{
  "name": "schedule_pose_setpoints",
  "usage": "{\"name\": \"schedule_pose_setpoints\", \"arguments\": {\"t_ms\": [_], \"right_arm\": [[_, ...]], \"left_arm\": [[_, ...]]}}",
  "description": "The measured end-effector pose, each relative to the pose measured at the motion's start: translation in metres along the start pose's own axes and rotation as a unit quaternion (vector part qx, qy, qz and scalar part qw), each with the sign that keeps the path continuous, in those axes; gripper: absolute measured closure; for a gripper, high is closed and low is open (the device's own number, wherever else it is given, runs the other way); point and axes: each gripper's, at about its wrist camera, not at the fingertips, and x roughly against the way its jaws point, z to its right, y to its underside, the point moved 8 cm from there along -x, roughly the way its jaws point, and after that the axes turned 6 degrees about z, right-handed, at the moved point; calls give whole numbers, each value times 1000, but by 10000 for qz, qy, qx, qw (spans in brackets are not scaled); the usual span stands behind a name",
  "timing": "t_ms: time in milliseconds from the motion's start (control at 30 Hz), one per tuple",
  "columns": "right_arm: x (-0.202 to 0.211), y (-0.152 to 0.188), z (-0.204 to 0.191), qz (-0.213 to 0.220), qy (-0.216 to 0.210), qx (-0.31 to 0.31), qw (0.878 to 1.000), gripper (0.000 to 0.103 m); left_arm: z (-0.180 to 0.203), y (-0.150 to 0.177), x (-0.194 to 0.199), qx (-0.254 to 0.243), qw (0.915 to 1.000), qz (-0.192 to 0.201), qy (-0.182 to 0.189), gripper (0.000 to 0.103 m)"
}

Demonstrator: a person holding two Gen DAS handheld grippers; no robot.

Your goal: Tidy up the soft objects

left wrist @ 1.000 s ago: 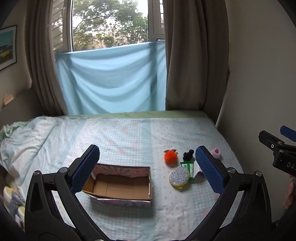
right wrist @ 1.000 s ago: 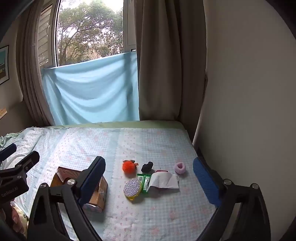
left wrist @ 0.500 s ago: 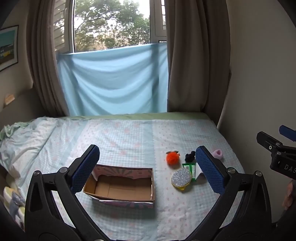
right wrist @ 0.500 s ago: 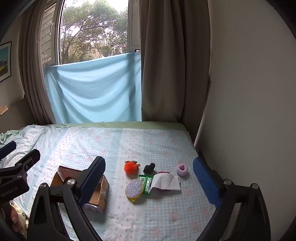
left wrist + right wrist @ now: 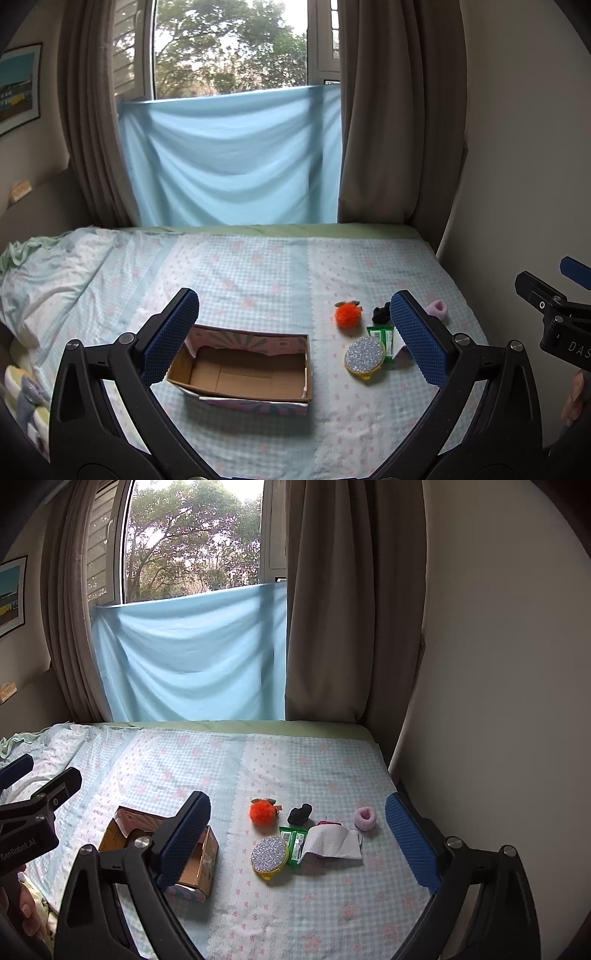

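Both grippers hang above the bed with nothing between their blue pads. In the left wrist view the left gripper [image 5: 294, 336] stands wide apart in the lower half of the frame, above a bed sheet [image 5: 236, 273] printed with pale checks and pink flowers. An open cardboard box [image 5: 243, 369] sits below the middle of that frame, its inside bare. To the right of the box lies a small cluster: an orange pom-pom [image 5: 347, 314], a black soft piece [image 5: 380, 314] beside it, a pink scrunchie [image 5: 437, 308] further right, a green packet [image 5: 380, 338] and a round glittery compact [image 5: 364, 354] with a yellow rim. In the right wrist view the right gripper [image 5: 297, 843] is likewise spread wide, and the cluster lies between its fingers in the lower middle of the frame, where a white cloth [image 5: 332, 843] overlaps the green packet's right edge. The scrunchie lies apart from the cloth, near the right finger. A light blue cloth [image 5: 192, 653] hangs across the window in the upper middle.
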Motion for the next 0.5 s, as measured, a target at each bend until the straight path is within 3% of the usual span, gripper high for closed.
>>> {"name": "schedule_pose_setpoints", "arguments": {"t_ms": [500], "right_arm": [[1,2,0,-8,89,-65,9999,8]], "left_arm": [[-2,0,-2,10,10000,-6,26,0]]}}
